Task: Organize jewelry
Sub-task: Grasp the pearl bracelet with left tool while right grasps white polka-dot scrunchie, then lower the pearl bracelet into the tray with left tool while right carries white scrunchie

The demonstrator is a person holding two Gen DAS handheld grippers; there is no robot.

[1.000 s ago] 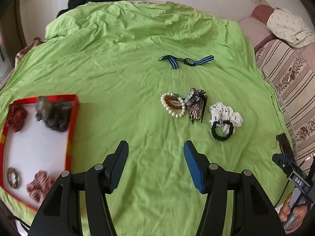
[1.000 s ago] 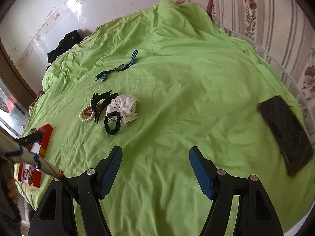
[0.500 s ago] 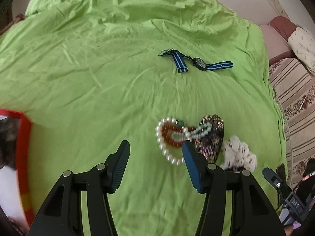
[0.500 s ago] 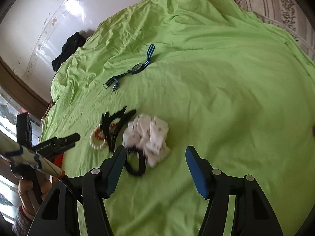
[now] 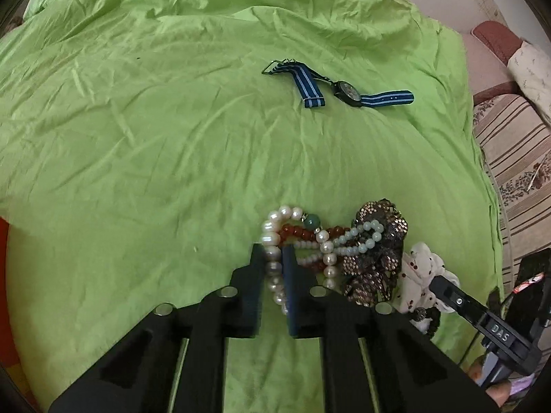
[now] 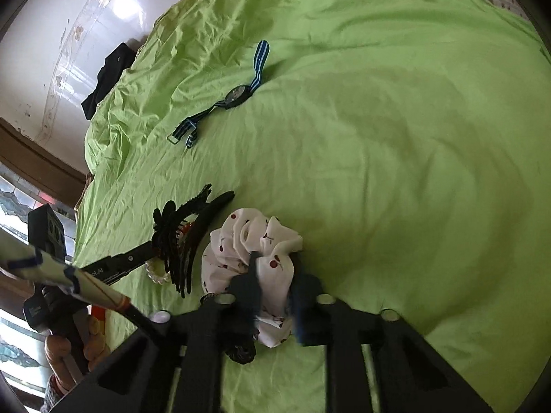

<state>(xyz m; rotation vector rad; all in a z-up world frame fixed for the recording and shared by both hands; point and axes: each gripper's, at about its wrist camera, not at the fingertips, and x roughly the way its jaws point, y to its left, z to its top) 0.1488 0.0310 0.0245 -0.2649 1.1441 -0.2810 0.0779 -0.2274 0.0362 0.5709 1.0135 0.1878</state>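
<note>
On the green bedsheet [image 5: 172, 137] lies a heap of jewelry. My left gripper [image 5: 273, 258] is shut on the white pearl bracelet [image 5: 272, 241], which lies tangled with a red bead bracelet [image 5: 299, 232] and a pale green bead strand [image 5: 358, 239] beside a sequined hair clip [image 5: 375, 258]. My right gripper [image 6: 275, 268] is shut on the white cherry-print scrunchie [image 6: 255, 241], still resting on the sheet next to a black hair clip [image 6: 182, 227]. A black scrunchie [image 6: 241, 349] lies under the right gripper. A blue striped watch [image 5: 347, 91] lies farther back, also in the right wrist view [image 6: 237, 94].
A red tray edge [image 5: 4, 241] shows at the far left. A striped sofa [image 5: 509, 144] borders the bed on the right. Black clothing [image 6: 106, 75] lies at the bed's far edge by the wall. The left gripper's body [image 6: 113, 266] reaches in beside the black clip.
Both grippers moved down and forward to the heap and closed: the left on the pearl bracelet, the right on the white scrunchie. The tray has slid almost out of the left view.
</note>
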